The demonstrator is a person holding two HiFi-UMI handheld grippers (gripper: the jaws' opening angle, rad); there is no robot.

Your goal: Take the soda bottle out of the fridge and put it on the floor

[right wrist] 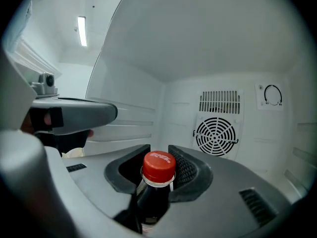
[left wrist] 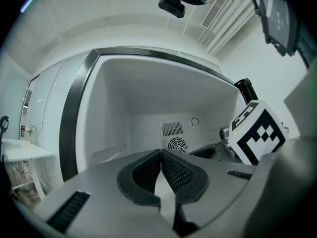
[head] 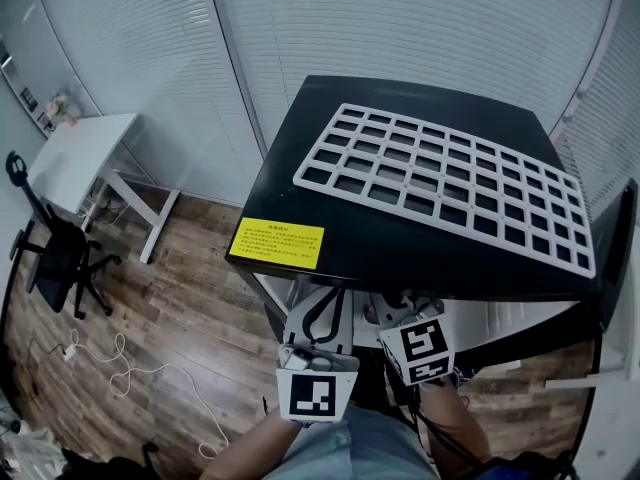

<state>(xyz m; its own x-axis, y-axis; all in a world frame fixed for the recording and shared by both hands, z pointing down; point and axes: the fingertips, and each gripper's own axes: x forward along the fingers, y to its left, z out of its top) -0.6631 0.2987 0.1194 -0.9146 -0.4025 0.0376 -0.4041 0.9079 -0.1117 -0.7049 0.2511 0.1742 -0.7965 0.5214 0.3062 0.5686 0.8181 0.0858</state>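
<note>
— What is the right gripper (right wrist: pixel 158 148) doing?
— It is clamping the neck of the soda bottle (right wrist: pixel 156 185), just under the red cap (right wrist: pixel 159 166). The bottle is standing inside the fridge (right wrist: pixel 163 58), in front of the fan grille (right wrist: pixel 216 137) on the fridge's back wall.
— And the left gripper (left wrist: pixel 161 155)?
— It is pointing into the fridge beside the right one, clenched with nothing between its jaws.
</note>
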